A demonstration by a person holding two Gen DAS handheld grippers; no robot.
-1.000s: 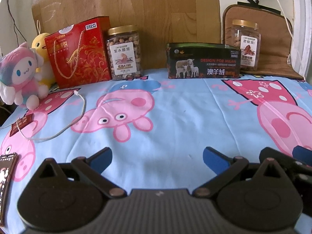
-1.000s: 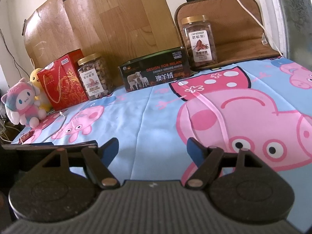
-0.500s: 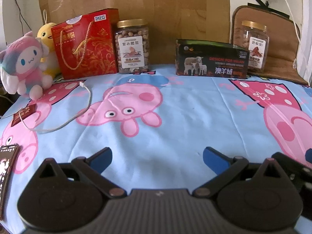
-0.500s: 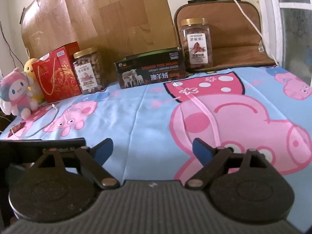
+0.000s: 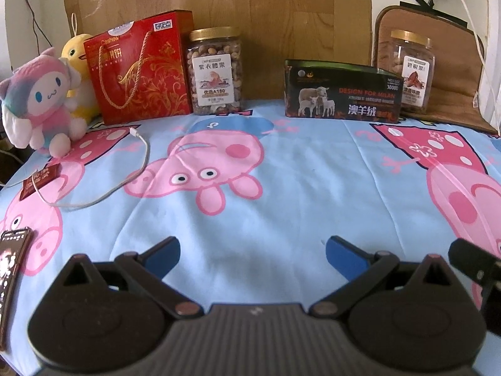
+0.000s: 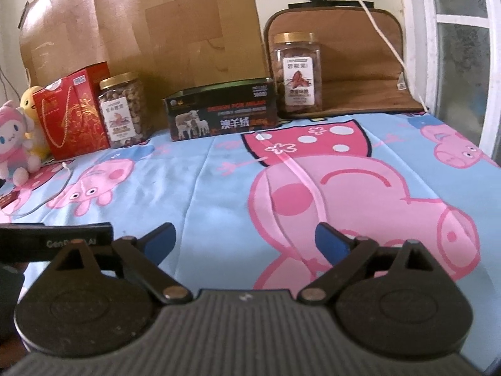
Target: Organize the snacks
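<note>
Blue-padded and empty, the right gripper [image 6: 245, 239] is spreading its jaws wider than a second ago while the left gripper [image 5: 252, 252] is holding wide, readying for two nut jars [image 6: 124, 109] [image 6: 297, 72] standing untouched far ahead of the fingertips.

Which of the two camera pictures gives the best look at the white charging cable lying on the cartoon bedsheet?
The left wrist view. There the white cable shows whole, curling from its plug near the red gift bag across the sheet. The right wrist view catches only a faint stretch of it at the far left edge.
</note>
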